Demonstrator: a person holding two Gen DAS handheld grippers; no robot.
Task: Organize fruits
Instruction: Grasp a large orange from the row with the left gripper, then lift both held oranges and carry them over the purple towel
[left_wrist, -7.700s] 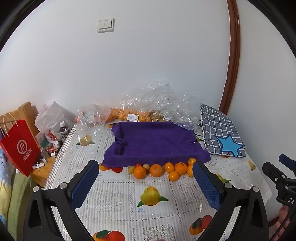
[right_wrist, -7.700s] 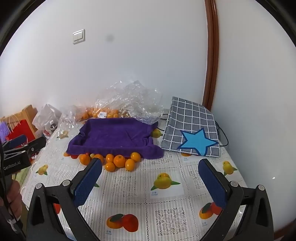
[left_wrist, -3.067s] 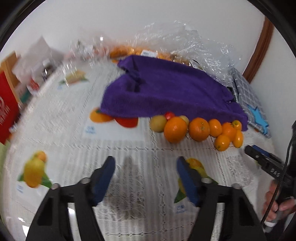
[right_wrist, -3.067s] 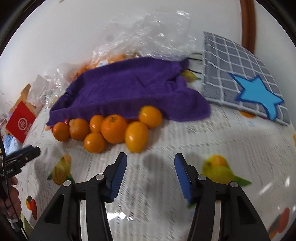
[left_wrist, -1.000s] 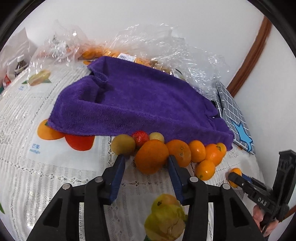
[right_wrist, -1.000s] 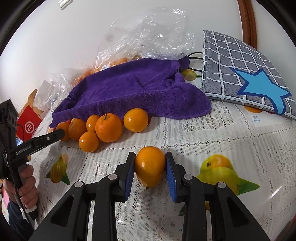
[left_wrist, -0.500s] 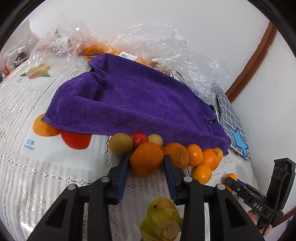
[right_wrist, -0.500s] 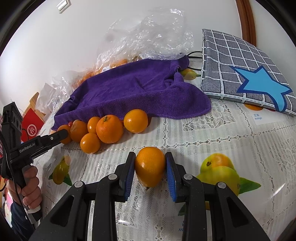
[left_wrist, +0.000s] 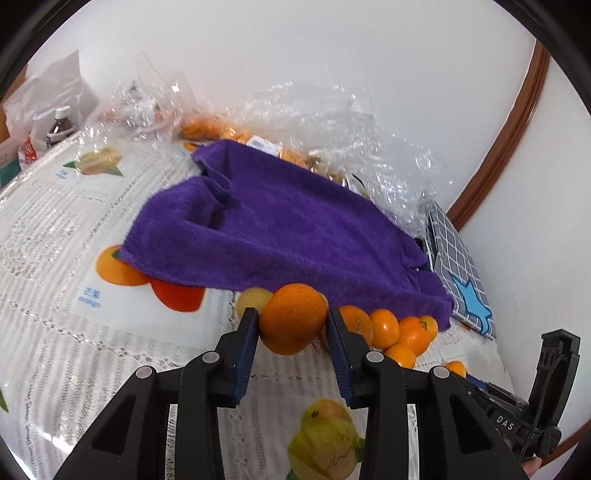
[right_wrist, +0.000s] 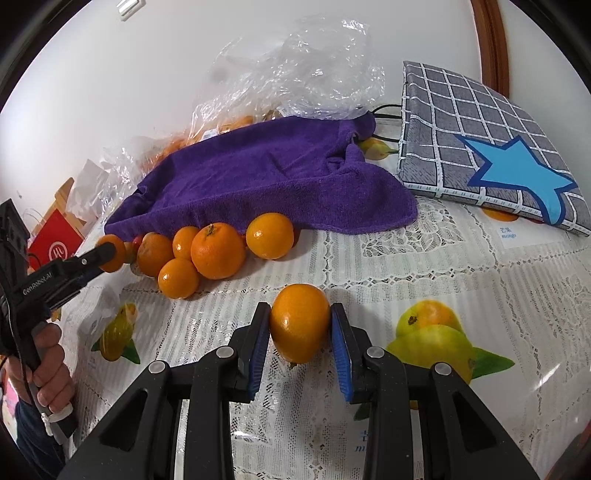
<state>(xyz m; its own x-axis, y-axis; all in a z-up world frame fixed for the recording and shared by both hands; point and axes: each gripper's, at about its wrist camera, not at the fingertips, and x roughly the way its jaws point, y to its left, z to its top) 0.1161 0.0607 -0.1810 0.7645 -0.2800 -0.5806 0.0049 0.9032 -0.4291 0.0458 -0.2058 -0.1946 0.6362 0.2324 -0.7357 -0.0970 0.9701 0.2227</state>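
Gripping a large orange (left_wrist: 291, 318) in our left hand-held gripper (left_wrist: 291, 341) at the purple towel's (left_wrist: 280, 229) near edge, right hand-held gripper (right_wrist: 300, 338) clamping a smaller orange (right_wrist: 299, 322) over the tabletop (right_wrist: 424, 266), remaining oranges (right_wrist: 218, 251) clustered beside the towel.

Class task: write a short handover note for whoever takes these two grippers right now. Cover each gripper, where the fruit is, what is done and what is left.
Left gripper: shut on a large orange, at the left end of the row.
Right gripper: shut on a smooth orange, pulled clear of the row.
Fruit: the row lies along the purple towel's near edge; more sits in the plastic bags behind it.
Done: two oranges gripped.
Left: place them, then sort the rest. No fruit lies on the towel.
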